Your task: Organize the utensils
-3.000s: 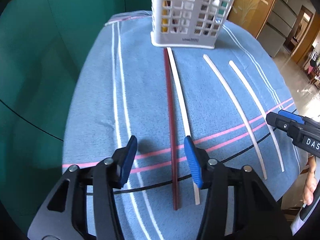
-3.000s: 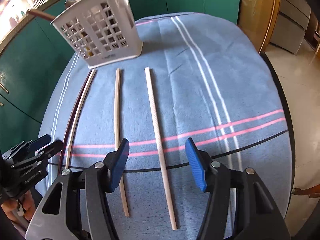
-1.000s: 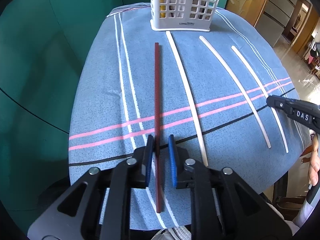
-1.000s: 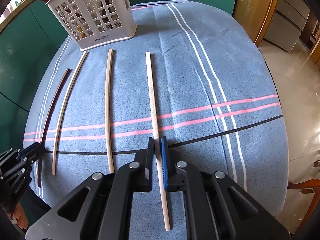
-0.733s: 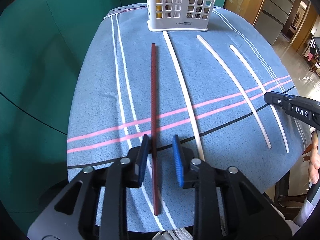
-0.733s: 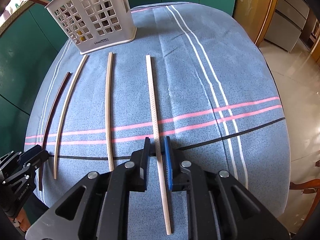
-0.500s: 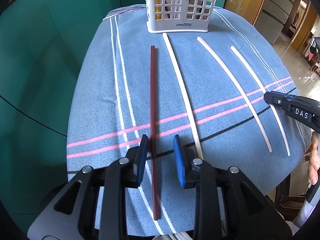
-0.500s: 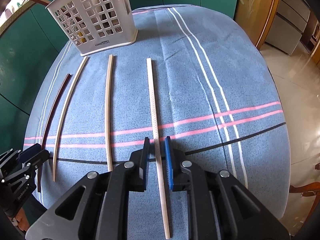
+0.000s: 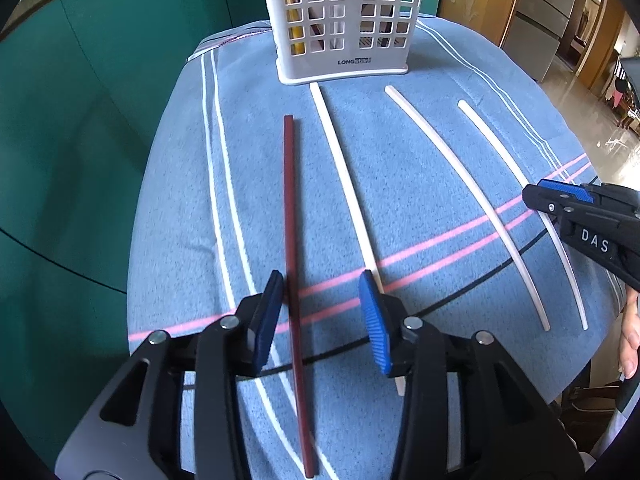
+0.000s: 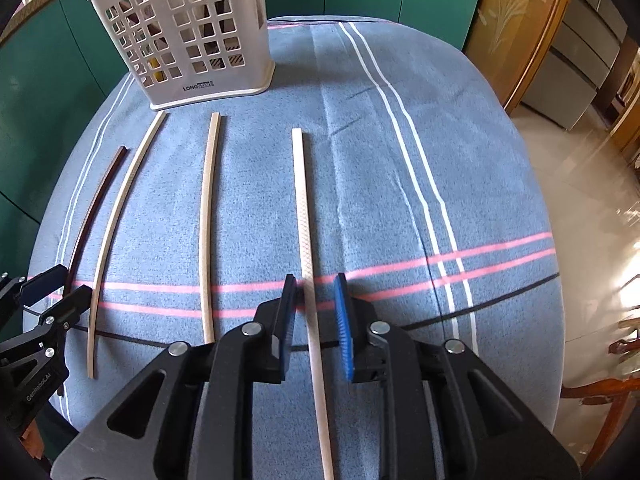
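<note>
A dark red chopstick [image 9: 291, 216] lies on the blue striped cloth [image 9: 180, 208] between the jaws of my left gripper [image 9: 321, 284]. Those jaws are opening and neither pad presses on it; it lies close to the left pad. The rightmost white chopstick [image 10: 302, 208] lies between the jaws of my right gripper [image 10: 315, 280], which are also opening, with a small gap on each side. Two more white chopsticks [image 10: 210, 216] [image 10: 120, 216] lie between those two. The white lattice utensil basket [image 9: 340, 20] stands upright at the far end.
The right gripper [image 9: 560, 204] shows at the right edge of the left wrist view, with a person's hand [image 9: 628, 332] below it. The left gripper [image 10: 44, 292] shows at the left edge of the right wrist view. Green cabinets stand behind; the cloth drops off at its rounded edges.
Both grippers were shut on their chopsticks a second ago; their jaws have since spread apart and the sticks lie loose on the cloth. The hands have hardly moved.
</note>
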Demonstrator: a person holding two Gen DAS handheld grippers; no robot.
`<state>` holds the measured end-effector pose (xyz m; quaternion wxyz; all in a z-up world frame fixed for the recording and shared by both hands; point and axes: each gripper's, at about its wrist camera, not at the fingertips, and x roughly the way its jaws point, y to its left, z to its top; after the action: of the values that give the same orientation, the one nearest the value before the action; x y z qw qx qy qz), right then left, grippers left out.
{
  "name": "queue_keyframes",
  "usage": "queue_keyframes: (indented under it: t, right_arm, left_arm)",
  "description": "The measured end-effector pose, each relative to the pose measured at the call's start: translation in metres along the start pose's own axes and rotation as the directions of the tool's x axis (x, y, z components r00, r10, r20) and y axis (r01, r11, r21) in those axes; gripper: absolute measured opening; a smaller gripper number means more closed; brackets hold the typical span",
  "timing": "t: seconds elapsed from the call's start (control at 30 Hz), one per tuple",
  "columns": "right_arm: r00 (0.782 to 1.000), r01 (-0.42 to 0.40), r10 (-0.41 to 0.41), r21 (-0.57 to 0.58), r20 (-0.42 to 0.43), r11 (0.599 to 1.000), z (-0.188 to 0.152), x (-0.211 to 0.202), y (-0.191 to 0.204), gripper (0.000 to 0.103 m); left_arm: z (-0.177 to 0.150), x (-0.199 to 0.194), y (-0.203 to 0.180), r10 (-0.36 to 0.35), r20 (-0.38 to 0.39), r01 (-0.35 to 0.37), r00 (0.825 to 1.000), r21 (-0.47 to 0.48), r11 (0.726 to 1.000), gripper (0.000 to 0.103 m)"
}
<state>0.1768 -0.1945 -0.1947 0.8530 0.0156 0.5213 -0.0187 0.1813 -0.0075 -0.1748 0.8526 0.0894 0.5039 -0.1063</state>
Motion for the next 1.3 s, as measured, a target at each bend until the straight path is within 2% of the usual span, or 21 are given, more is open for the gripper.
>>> queue_keyframes:
  t: [0.1, 0.13, 0.17, 0.27, 0.53, 0.77, 0.8, 0.87, 0.97, 1.3]
  right_arm:
    - [1.000, 0.026, -0.026, -0.026, 0.001, 0.999, 0.004, 0.001, 0.006, 0.021]
    - [1.000, 0.030, -0.030, -0.035, 0.000, 0.999, 0.005, 0.001, 0.007, 0.019]
    - [1.000, 0.022, -0.022, -0.036, -0.002, 0.999, 0.005, 0.001, 0.008, 0.012]
    - [1.000, 0.009, -0.010, -0.040, -0.004, 0.999, 0.007, 0.002, 0.009, 0.007]
    - [1.000, 0.007, -0.008, -0.041, -0.023, 0.999, 0.002, -0.001, 0.007, 0.007]
    - [1.000, -0.001, 0.000, -0.047, -0.030, 0.999, 0.001, -0.002, 0.005, 0.007]
    - [1.000, 0.001, -0.002, -0.050, -0.031, 0.999, 0.003, 0.000, 0.005, 0.009]
    - [1.000, 0.012, -0.014, -0.057, -0.027, 0.998, 0.008, 0.002, 0.005, 0.021]
    - [1.000, 0.011, -0.013, -0.077, -0.024, 0.997, 0.017, 0.006, 0.007, 0.021]
    - [0.999, -0.037, 0.034, -0.073, -0.038, 0.997, 0.031, 0.012, 0.002, 0.021]
  left_arm:
    - [0.002, 0.001, -0.001, -0.009, 0.001, 0.009, 1.000, -0.001, 1.000, 0.028]
    - [0.001, 0.000, -0.001, -0.012, 0.002, 0.012, 1.000, 0.000, 1.000, 0.017]
    - [0.001, 0.000, 0.000, -0.016, 0.002, 0.016, 1.000, -0.001, 1.000, 0.009]
    - [-0.001, 0.000, 0.004, -0.023, 0.002, 0.023, 1.000, -0.014, 1.000, 0.007]
    - [-0.013, -0.007, 0.010, -0.013, -0.025, 0.012, 1.000, -0.033, 0.999, 0.006]
    - [-0.003, -0.001, 0.006, 0.003, -0.040, -0.003, 0.999, -0.008, 1.000, 0.006]
    - [-0.001, 0.000, 0.006, 0.005, -0.043, -0.005, 0.999, -0.005, 1.000, 0.006]
    - [0.004, 0.002, 0.005, 0.010, -0.050, -0.010, 0.999, 0.000, 1.000, 0.007]
    - [0.017, 0.008, 0.006, 0.010, -0.066, -0.010, 0.998, 0.008, 1.000, 0.008]
    - [0.044, 0.018, 0.040, -0.092, -0.105, 0.084, 0.990, -0.079, 0.993, 0.014]
